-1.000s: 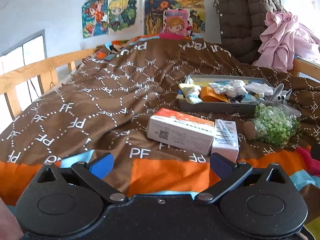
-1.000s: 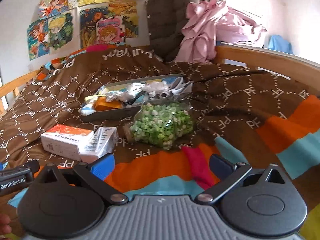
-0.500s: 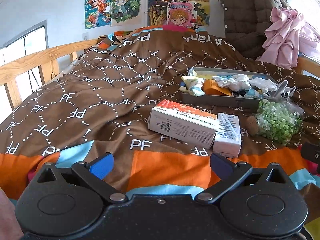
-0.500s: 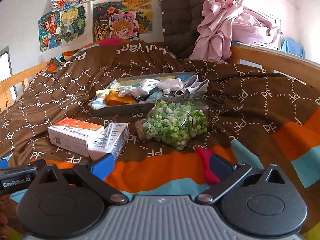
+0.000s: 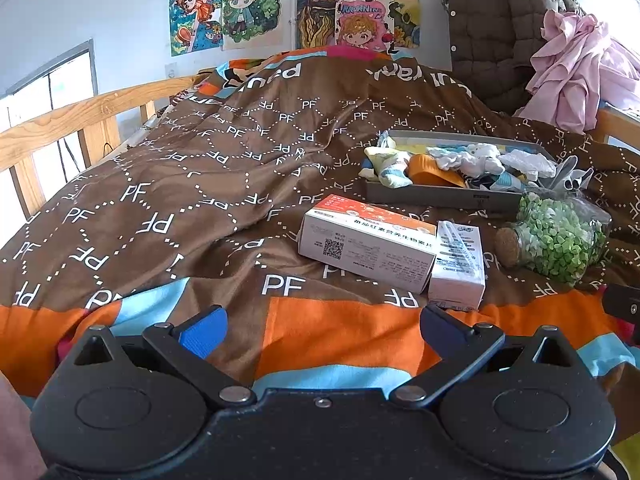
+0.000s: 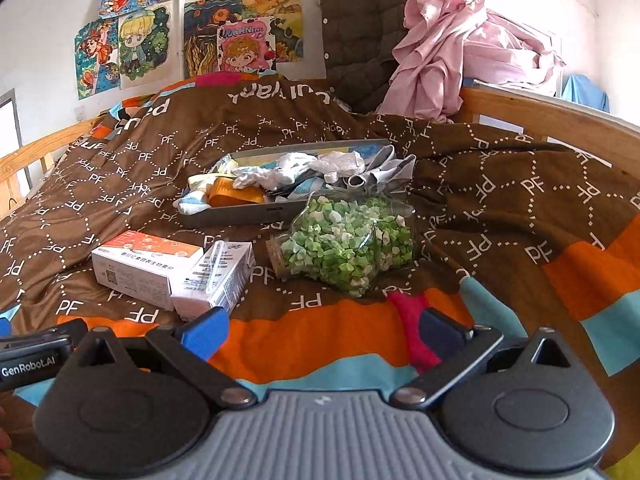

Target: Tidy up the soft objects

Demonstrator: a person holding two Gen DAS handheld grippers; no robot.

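A grey tray (image 5: 432, 198) (image 6: 240, 216) on the bed holds a jumble of soft socks and cloths (image 5: 464, 162) (image 6: 292, 174), white, orange and striped. In front of it lie an orange-and-white box (image 5: 364, 242) (image 6: 140, 266), a smaller white box (image 5: 458, 266) (image 6: 218, 274) and a corked glass jar of green bits (image 5: 560, 236) (image 6: 348, 248). My left gripper (image 5: 320, 326) is open over the orange band of the quilt, short of the boxes. My right gripper (image 6: 320, 328) is open too, just short of the small box and jar. Neither holds anything.
A brown patterned quilt (image 5: 200, 184) covers the bed, with wooden rails on the left (image 5: 72, 120) and right (image 6: 552, 120). A dark quilted jacket (image 6: 360, 32) and pink cloth (image 6: 460, 48) are piled at the back right. Posters hang on the wall.
Both grippers have moved forward toward the boxes, jar and tray, which now look larger and lower in view. Jaws stayed open; nothing on the bed moved.
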